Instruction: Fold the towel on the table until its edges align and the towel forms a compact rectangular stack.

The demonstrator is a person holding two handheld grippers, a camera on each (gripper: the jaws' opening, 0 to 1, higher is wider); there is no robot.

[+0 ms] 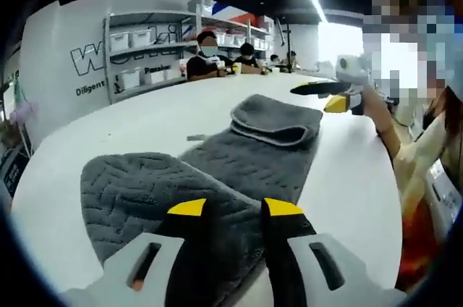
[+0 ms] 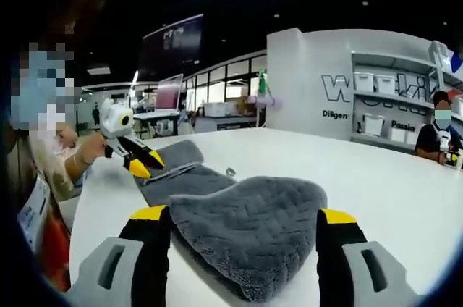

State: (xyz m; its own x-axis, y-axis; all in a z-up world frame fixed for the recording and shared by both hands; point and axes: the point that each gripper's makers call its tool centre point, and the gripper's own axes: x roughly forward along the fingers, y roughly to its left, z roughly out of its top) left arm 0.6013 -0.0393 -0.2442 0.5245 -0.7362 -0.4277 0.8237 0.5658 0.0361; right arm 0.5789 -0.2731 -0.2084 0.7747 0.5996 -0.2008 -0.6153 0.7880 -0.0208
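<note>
A long grey towel (image 1: 217,177) lies flat on the white table (image 1: 145,115), stretched between the two ends where the person works. Its surface has a wavy quilted pattern, and each end is turned back on itself into a rounded flap.

In the left gripper view, the left hand-held gripper (image 1: 235,209) sits at the near end of the towel. Its yellow-tipped jaws are set narrow, with a ridge of the grey cloth bunched between them, so it appears to be pinching that end. At the far end the towel is folded over, and the right hand-held gripper (image 1: 329,93) hangs above the table just to the right of that fold, apart from the cloth.

In the right gripper view, the right hand-held gripper (image 2: 242,216) has its jaws spread wide on either side of the folded end of the towel (image 2: 246,231), not closed on it. Further off, the left hand-held gripper (image 2: 141,162) is at the other end of the towel, held by the person's hand (image 2: 90,148).

Shelves with white bins (image 1: 141,53) stand along the far wall, and seated people (image 1: 206,57) are at the far edge of the table.
</note>
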